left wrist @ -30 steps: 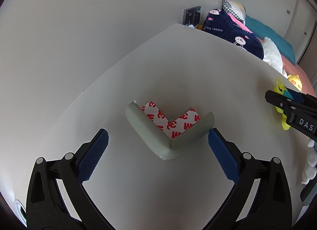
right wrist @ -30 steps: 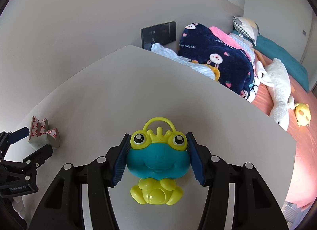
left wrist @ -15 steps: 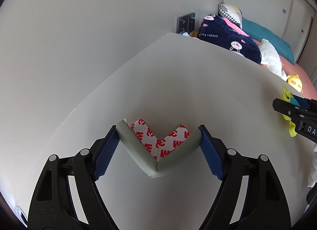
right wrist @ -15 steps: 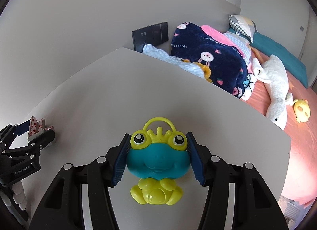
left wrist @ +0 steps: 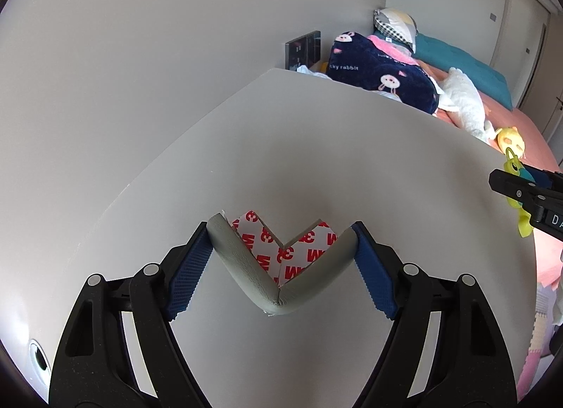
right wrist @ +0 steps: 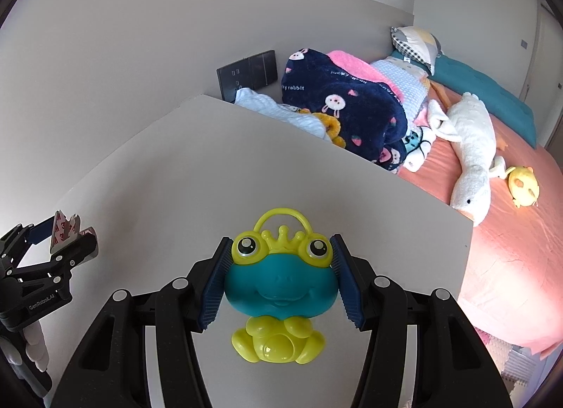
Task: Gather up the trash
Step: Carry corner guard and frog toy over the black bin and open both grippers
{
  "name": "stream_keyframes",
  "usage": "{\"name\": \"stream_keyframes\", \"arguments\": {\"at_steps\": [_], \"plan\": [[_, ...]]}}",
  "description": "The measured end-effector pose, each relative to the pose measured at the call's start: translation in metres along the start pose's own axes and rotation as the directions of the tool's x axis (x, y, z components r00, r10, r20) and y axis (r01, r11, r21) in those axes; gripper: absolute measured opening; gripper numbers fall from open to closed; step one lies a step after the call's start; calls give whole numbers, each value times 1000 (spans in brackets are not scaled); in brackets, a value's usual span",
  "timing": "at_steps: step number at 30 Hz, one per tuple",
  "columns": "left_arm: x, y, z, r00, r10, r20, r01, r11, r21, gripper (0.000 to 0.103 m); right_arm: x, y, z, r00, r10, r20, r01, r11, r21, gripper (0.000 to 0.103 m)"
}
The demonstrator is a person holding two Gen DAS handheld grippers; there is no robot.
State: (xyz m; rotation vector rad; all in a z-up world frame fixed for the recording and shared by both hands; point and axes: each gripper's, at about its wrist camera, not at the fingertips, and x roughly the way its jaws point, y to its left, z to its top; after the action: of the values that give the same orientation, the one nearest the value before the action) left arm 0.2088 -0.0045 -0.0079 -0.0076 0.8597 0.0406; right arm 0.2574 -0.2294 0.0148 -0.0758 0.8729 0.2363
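Left gripper: blue ribbed pads clamped on both ends of the corner guard; its jaws have just been closing, guard between them. Guard sits lower centre of the left wrist view, over the white tabletop; I can't tell whether it touches the surface. It's an L-shaped grey foam piece, textured outer skin, vertex pointing toward the camera, arms spread in a V. Inner faces carry white adhesive liner with red print, one corner of the liner lifting at the upper left arm. In the right wrist view the same guard shows at the left edge, pinched in the left gripper's tips.

Right gripper: pads clamped on the frog toy, lower centre of the frame. Teal head, yellow-green eyes, crown, loop handle on top, yellow-green body hanging below the pads.

Background upper right: bed with navy rabbit blanket and white plush.
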Motion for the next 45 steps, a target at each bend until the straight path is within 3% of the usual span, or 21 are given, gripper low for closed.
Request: {"name": "stream_keyframes", "arguments": {"at_steps": [11, 28, 45], "plan": [[-41, -38, -9, 999, -50, 17, 50, 999, 18, 77, -58, -29, -24, 999, -20, 32, 19, 999, 29, 57], [-87, -127, -20, 991, -129, 36, 124, 986, 110, 77, -137, -85, -69, 994, -77, 72, 72, 994, 78, 57], [-115, -197, -33, 979, -202, 37, 190, 960, 205, 77, -186, -142, -106, 984, -149, 96, 132, 978, 164, 57]]}}
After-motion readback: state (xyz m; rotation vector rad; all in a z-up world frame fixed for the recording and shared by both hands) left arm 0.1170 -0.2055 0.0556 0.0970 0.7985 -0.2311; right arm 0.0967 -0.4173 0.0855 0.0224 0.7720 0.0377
